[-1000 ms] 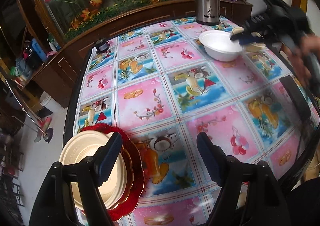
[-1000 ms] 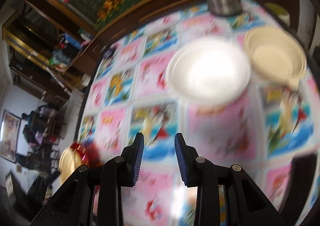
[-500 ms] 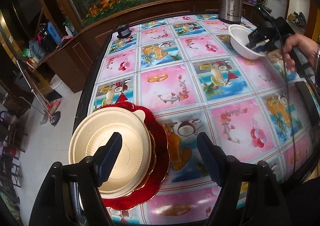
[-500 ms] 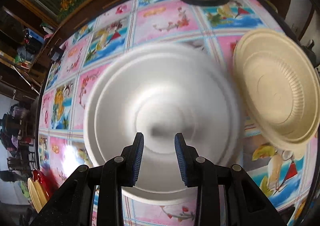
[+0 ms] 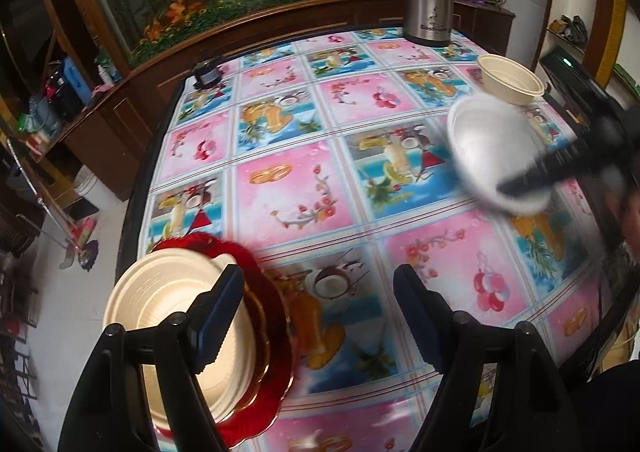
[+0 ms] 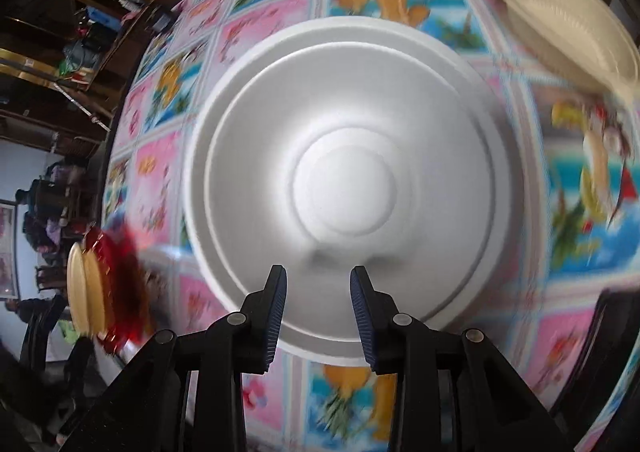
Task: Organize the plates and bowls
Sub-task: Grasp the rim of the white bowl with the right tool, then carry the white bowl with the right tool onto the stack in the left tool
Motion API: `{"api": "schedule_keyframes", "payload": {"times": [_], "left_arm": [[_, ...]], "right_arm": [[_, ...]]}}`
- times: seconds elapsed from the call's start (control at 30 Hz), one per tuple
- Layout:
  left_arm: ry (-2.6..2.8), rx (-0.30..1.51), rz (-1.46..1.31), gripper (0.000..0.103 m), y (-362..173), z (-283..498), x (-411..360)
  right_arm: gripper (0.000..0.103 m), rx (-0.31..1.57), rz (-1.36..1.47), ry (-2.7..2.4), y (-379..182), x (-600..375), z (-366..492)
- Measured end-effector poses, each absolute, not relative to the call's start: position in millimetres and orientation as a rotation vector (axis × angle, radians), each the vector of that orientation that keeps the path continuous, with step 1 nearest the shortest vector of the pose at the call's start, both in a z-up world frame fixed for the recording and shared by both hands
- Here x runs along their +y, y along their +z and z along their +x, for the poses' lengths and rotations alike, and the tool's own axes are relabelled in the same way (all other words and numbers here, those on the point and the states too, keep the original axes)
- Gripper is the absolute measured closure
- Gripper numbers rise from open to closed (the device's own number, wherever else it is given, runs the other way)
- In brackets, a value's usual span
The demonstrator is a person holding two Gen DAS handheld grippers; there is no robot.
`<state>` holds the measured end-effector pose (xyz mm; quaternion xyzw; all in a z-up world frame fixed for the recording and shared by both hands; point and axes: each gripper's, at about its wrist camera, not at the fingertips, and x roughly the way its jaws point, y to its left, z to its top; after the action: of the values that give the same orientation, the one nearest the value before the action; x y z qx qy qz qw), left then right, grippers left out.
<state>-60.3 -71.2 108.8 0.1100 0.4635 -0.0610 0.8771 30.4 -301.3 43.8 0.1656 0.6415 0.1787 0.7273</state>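
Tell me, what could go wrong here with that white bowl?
The right gripper has its jaws open over the white bowl's near rim; a shallow pinch on that thin edge could slip or tip it. The beige bowl sits close behind and might get bumped. The picture is motion-blurred, so aim may be off.

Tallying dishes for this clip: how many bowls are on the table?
2. A white bowl sits near the right hand-held gripper; a cream bowl stands just beyond it, toward the table's far right. Others may be hidden in the plate stack.
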Motion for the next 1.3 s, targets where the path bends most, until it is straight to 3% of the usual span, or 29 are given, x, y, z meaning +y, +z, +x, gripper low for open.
{"api": "schedule_keyframes", "payload": {"times": [0.17,0.4,0.67,0.8,0.9,0.97,1.03,1.13,1.3], "left_arm": [[-0.172,0.971,0.196,0.027,110,-57,-79],[-0.233,1.005,0.142,0.027,107,-55,-90],[-0.352,1.109,-0.011,0.027,96,-27,-111],[-0.396,1.163,-0.035,0.035,81,-9,-132],[-0.419,1.198,-0.028,0.035,71,0,-149],[-0.428,1.206,-0.001,0.046,64,3,-158],[-0.431,1.233,0.044,0.08,52,4,-168],[-0.423,1.208,0.143,0.085,46,-5,-179],[-0.388,1.115,0.246,0.085,59,-20,-181]], "right_arm": [[0.067,1.427,0.456,0.529,60,-278,-18],[0.067,1.195,0.391,0.437,110,-314,-36],[0.067,1.156,0.346,0.267,91,-354,-37],[0.067,1.166,0.358,0.261,78,-359,-32],[0.067,1.176,0.353,0.265,72,-355,-30],[0.067,1.187,0.348,0.266,66,-352,-30],[0.067,1.202,0.343,0.263,60,-348,-29],[0.092,1.216,0.351,0.267,56,-343,-32],[0.092,1.218,0.385,0.263,59,-340,-42]]}}
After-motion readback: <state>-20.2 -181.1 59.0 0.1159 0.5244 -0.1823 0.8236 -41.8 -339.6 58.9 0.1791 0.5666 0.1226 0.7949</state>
